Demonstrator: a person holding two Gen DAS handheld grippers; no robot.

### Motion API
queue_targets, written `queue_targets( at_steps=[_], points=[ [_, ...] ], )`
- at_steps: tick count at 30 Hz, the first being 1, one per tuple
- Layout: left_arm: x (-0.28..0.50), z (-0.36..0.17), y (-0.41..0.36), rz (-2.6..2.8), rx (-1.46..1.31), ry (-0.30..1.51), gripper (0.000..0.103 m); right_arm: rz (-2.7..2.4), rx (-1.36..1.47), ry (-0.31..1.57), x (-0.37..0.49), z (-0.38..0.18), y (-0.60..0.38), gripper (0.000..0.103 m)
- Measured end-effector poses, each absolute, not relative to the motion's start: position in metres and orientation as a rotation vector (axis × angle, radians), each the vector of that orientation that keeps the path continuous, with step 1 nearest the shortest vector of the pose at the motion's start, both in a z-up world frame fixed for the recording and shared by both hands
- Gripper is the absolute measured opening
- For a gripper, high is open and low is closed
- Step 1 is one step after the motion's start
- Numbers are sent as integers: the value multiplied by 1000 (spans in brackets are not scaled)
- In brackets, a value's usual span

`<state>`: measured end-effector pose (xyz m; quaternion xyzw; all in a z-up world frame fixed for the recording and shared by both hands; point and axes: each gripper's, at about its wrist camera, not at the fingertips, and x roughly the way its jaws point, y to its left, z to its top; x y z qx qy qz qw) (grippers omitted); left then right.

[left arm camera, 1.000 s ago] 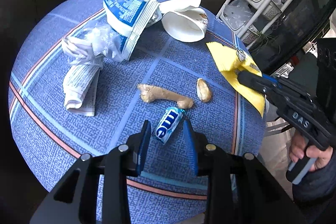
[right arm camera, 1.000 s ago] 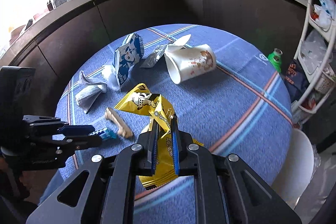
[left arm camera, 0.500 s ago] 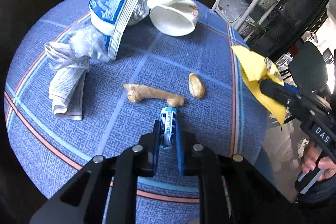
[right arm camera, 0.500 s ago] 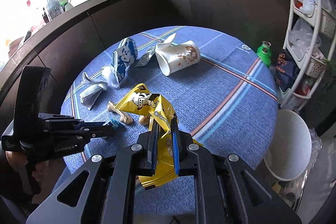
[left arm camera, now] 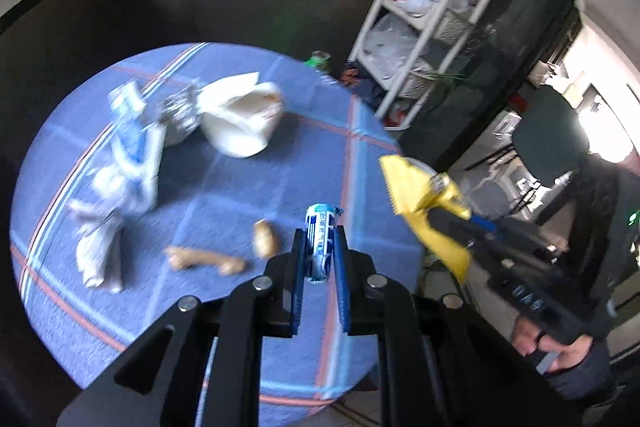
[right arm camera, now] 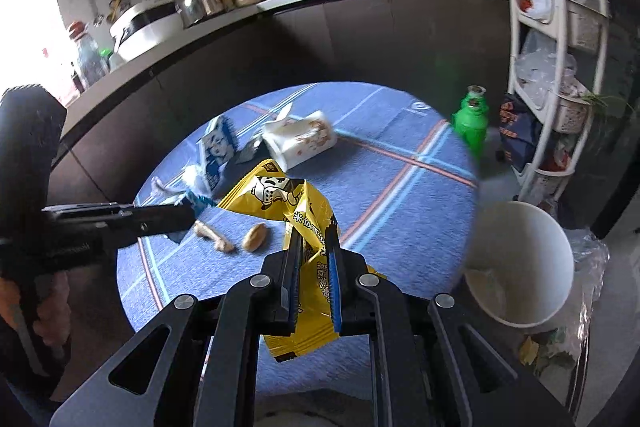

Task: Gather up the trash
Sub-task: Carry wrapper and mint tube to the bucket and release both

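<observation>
My left gripper (left arm camera: pixel 319 241) is shut on a small blue-and-white candy wrapper (left arm camera: pixel 319 243) and holds it above the round blue table (left arm camera: pixel 200 187). My right gripper (right arm camera: pixel 313 239) is shut on a yellow snack bag (right arm camera: pixel 298 211), lifted near the table's right edge; the bag also shows in the left wrist view (left arm camera: pixel 420 203). On the table lie a bone-shaped scrap (left arm camera: pixel 204 261), a peanut shell (left arm camera: pixel 265 243), a tipped paper cup (left arm camera: pixel 244 125), a blue-white carton (left arm camera: pixel 134 143) and crumpled paper (left arm camera: pixel 98 251).
A white bin (right arm camera: pixel 520 267) stands on the floor right of the table. A green bottle (right arm camera: pixel 472 123) sits beyond the far edge. A white shelf rack (right arm camera: pixel 556 67) stands at right. A dark counter with appliances (right arm camera: pixel 280 7) curves behind.
My left gripper closed on the candy wrapper and lifted it off the table. My right gripper rose and drew back with the yellow bag, bringing the white bin into view.
</observation>
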<state>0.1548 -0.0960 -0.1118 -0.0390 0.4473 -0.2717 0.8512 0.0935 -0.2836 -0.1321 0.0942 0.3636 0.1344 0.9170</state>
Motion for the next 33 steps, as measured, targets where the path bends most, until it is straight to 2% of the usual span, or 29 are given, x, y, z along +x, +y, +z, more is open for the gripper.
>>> queue_targets(
  at_steps=[11, 25, 33],
  points=[
    [169, -102, -202, -766, 12, 953, 14, 76, 352, 736, 85, -158, -377, 11],
    [208, -139, -313, -857, 113, 1045, 15, -63, 503, 751, 108, -215, -465, 11],
    [228, -163, -350, -866, 159, 1087, 15, -81, 523, 773, 128, -245, -489, 11]
  ],
)
